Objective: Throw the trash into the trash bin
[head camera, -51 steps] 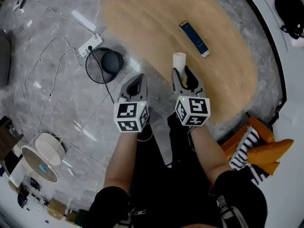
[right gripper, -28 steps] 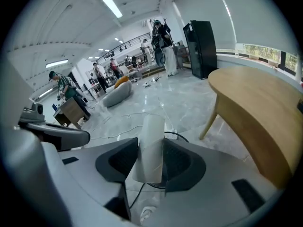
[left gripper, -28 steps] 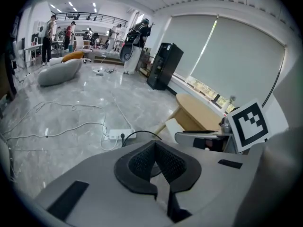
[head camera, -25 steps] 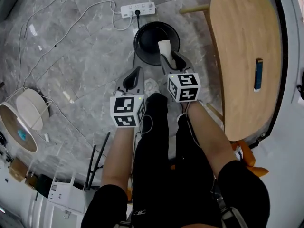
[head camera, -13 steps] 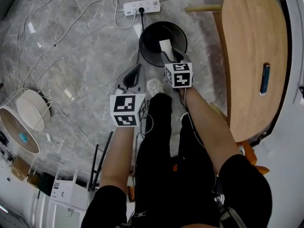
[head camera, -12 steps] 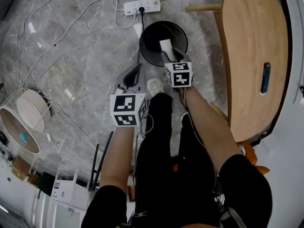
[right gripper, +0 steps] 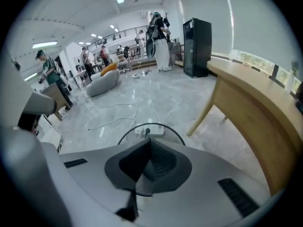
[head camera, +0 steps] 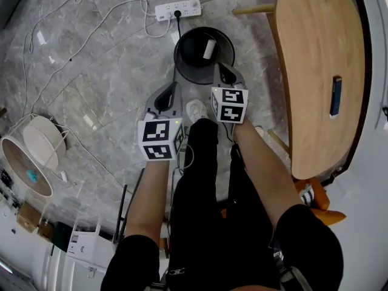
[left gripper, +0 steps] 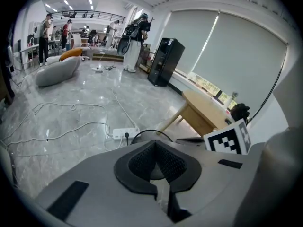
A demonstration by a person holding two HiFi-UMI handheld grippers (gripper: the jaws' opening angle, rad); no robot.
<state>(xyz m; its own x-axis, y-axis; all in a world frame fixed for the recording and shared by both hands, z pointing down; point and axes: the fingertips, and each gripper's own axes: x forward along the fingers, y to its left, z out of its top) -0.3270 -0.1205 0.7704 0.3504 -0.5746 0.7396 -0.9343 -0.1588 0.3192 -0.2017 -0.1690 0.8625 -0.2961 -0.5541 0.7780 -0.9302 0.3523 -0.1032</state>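
Task completion: white paper cylinder (head camera: 209,48) lies inside round black trash bin (head camera: 177,56) at 12 o'clock; right gripper (head camera: 225,71) and left gripper (head camera: 168,88) clenched, empty.

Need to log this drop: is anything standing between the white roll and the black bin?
Nothing visible does. The white roll is already inside the black bin, seen through its open top. The right claw is shut and empty by the bin's near rim.
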